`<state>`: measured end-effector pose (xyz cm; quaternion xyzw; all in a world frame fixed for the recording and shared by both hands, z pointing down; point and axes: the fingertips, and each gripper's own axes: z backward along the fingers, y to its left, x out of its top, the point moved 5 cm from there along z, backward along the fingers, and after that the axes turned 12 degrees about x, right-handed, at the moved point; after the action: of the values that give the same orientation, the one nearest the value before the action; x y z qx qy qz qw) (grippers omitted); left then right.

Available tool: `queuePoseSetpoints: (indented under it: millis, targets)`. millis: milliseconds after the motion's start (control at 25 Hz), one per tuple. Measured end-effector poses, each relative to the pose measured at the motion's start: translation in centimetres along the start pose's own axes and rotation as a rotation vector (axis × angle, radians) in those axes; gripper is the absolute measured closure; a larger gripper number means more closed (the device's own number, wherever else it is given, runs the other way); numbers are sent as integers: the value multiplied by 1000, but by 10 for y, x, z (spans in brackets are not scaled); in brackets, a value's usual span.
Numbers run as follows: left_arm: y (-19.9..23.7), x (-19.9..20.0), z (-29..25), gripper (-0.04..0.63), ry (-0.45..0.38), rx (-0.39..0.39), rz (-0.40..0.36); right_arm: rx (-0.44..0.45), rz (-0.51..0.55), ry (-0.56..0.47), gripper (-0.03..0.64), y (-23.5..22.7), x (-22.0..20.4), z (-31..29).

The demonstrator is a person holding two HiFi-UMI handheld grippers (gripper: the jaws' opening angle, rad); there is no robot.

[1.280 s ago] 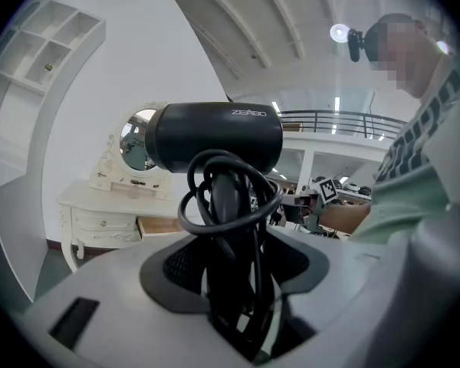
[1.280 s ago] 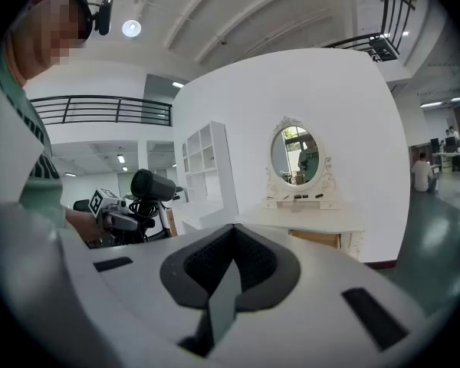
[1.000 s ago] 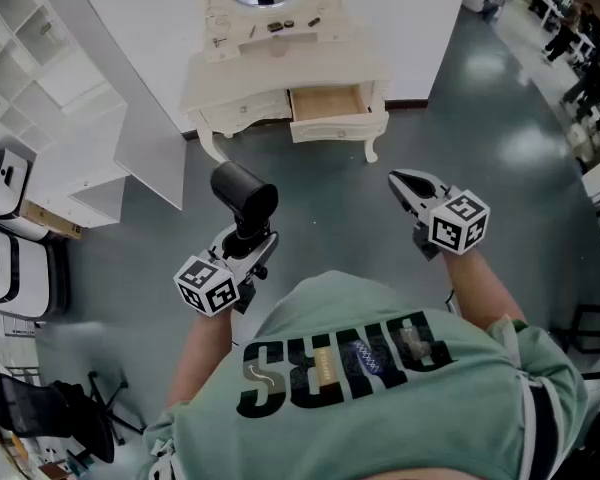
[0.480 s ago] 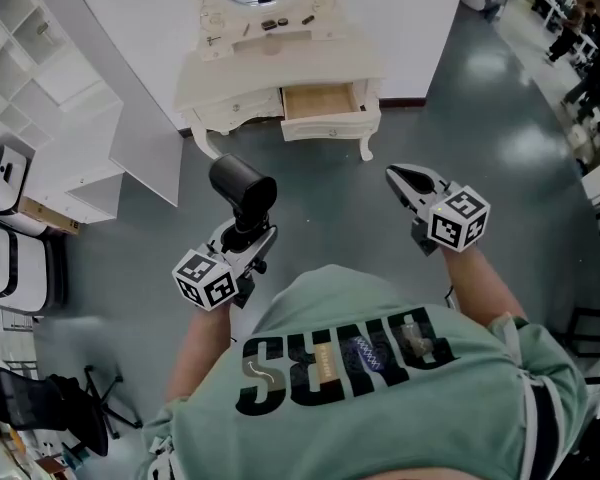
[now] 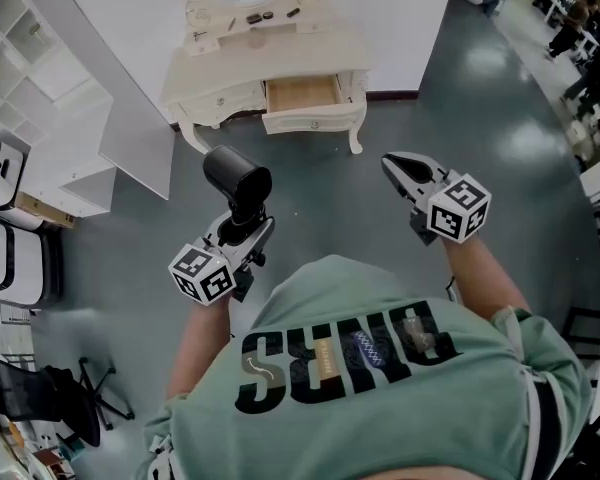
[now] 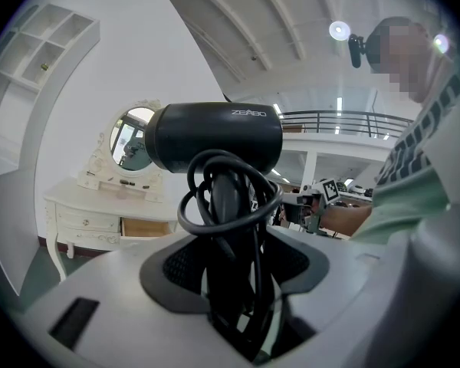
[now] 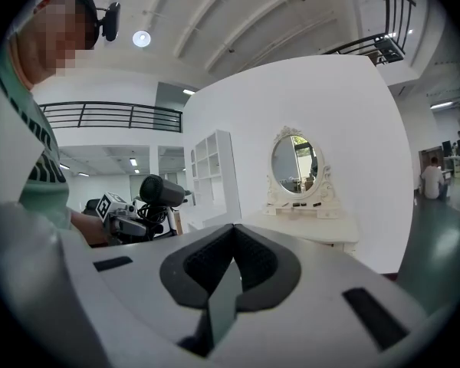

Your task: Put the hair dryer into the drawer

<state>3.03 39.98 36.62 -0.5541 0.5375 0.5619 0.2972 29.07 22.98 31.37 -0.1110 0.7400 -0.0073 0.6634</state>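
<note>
A black hair dryer (image 5: 237, 176) stands upright with its cord wound round the handle, and my left gripper (image 5: 242, 230) is shut on that handle. In the left gripper view the hair dryer (image 6: 215, 136) fills the middle above the left gripper (image 6: 230, 282). Ahead stands a cream dressing table (image 5: 270, 53) with its right drawer (image 5: 302, 95) pulled open and bare inside; the drawer (image 6: 147, 227) also shows beyond the dryer. My right gripper (image 5: 392, 164) is shut on nothing, level with the left; in its own view the right gripper (image 7: 222, 282) points at the table (image 7: 314, 225).
A white shelf unit (image 5: 50, 118) and a leaning white panel (image 5: 135, 138) stand left of the table. Small items lie on the tabletop under an oval mirror (image 7: 293, 165). A black office chair (image 5: 50, 408) is at lower left. Grey floor lies between me and the table.
Both grippers have moved forward toward the dressing table, which has slid up and left in the head view. The hair dryer stays gripped in the left gripper.
</note>
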Motion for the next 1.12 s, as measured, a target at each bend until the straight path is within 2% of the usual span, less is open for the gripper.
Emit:
queuePoseSetpoints:
  millis: [280,600,840,1120]
  targets:
    - [-13,-2,-15,367,8,-11,18,15,-1,1,623,-12,-1,10]
    - [23,-4,-27,367,8,-37,34,2,-12,23,623,-24,-10,-20]
    - [99,7,-46,367,3,-77,43,-25,-12,48,623,-48,-10,-91]
    - [220,55,-80,367,21,-133,11,-57,-29,39,623,-88,14,-211]
